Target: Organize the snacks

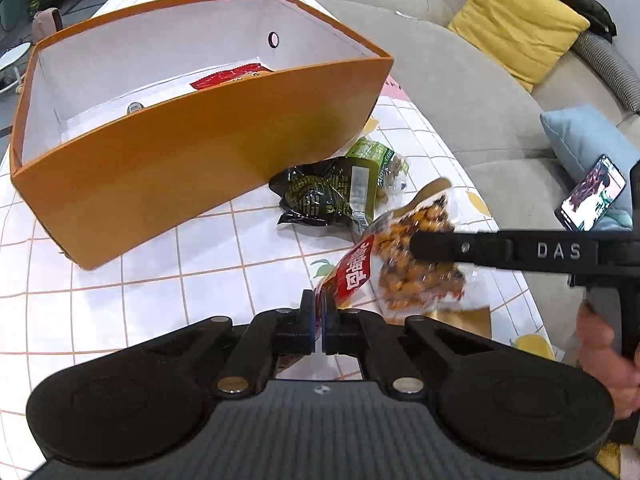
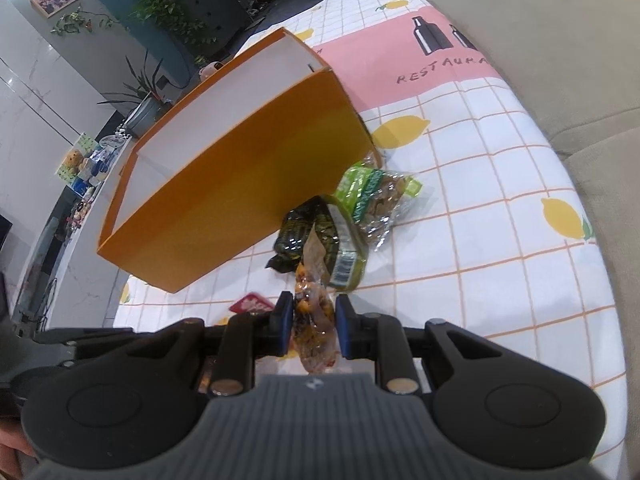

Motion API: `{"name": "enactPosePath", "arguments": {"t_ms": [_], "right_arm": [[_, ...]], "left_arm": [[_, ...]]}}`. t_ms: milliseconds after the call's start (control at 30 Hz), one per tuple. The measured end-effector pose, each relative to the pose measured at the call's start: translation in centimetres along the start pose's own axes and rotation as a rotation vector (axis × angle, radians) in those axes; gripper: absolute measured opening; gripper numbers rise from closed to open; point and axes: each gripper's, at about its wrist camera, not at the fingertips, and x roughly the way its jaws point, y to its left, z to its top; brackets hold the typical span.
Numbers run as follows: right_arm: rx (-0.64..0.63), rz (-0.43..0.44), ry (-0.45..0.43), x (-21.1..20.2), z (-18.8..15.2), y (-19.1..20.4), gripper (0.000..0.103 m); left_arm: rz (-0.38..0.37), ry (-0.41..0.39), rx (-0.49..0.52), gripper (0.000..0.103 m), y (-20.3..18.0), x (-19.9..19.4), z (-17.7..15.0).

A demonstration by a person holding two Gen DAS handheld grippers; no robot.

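An orange box [image 1: 160, 168] with a white inside stands on the tablecloth and holds a red snack packet [image 1: 230, 78]. My left gripper [image 1: 319, 312] is shut on the red end of a clear bag of spicy peanuts [image 1: 416, 276]. My right gripper [image 2: 314, 324] is shut on the other end of the same bag [image 2: 314, 332]; its finger [image 1: 500, 250] crosses the bag in the left wrist view. The bag is lifted just off the table. A black-and-green packet [image 1: 320, 196] and a green nut packet [image 1: 384, 160] lie beside the box, also seen from the right wrist [image 2: 320, 232] [image 2: 372, 192].
The table has a white checked cloth with lemons [image 2: 500, 200] and a pink panel [image 2: 384, 60]. A grey sofa [image 1: 460, 80] with a yellow cushion [image 1: 516, 24] and a blue cushion [image 1: 584, 140] lies to the right. A phone [image 1: 592, 194] leans there.
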Motion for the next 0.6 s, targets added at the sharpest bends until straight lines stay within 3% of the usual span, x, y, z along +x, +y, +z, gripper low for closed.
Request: {"name": "enactPosePath", "arguments": {"t_ms": [67,200,267,367,600], "right_arm": [[0.016,0.022,0.018,0.2,-0.2,0.3,0.019],[0.002,0.020,0.015,0.7,-0.5,1.1,0.019],[0.019,0.029,0.016,0.8,-0.4,0.9,0.019],[0.038,0.031,0.021,1.1,-0.5,0.6,0.019],[0.040,0.033,0.021,1.0,-0.7,0.5,0.019]], "left_arm": [[0.030,0.004,0.034,0.001,-0.4,0.3,0.1],[0.019,0.036,0.073,0.005,-0.5,0.4,0.3],[-0.007,0.072,0.078,0.016,-0.2,0.8,0.5],[-0.034,0.103,0.113,0.026,-0.6,1.3,0.4],[-0.010,0.164,0.135,0.026,-1.4,3.4,0.3]]}}
